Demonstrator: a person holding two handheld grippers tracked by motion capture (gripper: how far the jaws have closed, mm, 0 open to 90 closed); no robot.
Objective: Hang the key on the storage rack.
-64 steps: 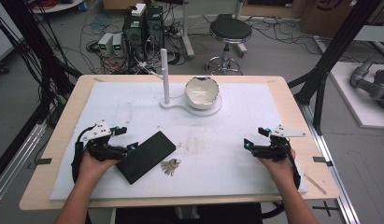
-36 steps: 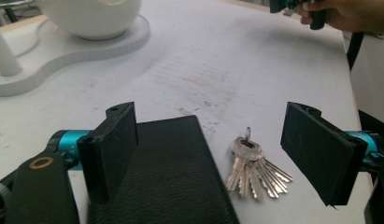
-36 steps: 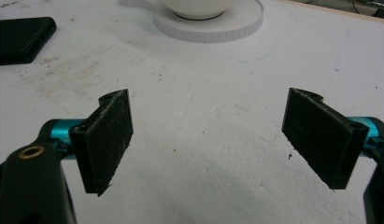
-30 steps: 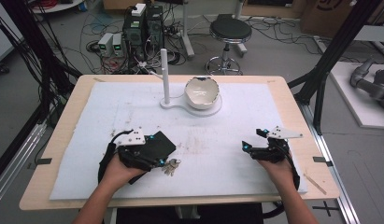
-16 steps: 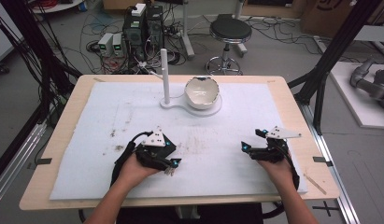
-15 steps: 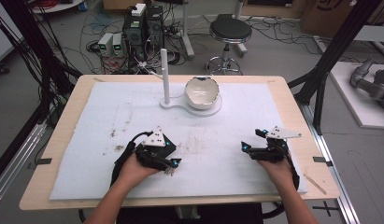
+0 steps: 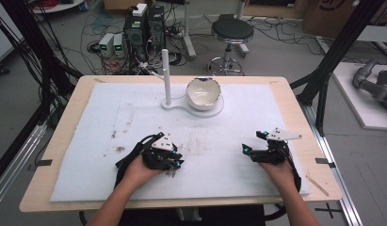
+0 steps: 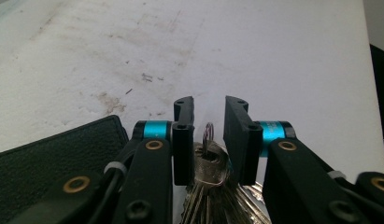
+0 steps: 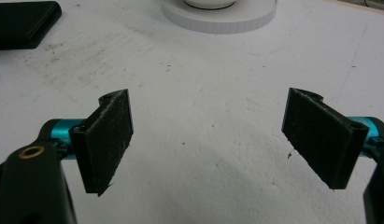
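Note:
A bunch of keys (image 8: 209, 186) on a ring lies on the white mat, just right of a black wallet (image 8: 54, 158). My left gripper (image 8: 209, 106) stands over the keys with its jaws drawn close around the bunch, and the ring pokes up between them. In the high view my left gripper (image 7: 173, 165) sits at the front centre-left of the mat, covering the keys. My right gripper (image 7: 253, 142) rests at the front right, wide open with nothing between its pads (image 9: 108, 140). The wallet (image 9: 21, 21) also shows far off in the right gripper view.
A white bowl (image 7: 204, 92) sits on a white stand base (image 7: 181, 106) with an upright post (image 7: 165, 75) at the back centre. The mat (image 7: 257, 108) carries brown stains near the middle. Table edges lie close behind both hands.
My left gripper moved right from the table's left side, across the wallet, and settled over the keys. The right gripper stayed put and open.

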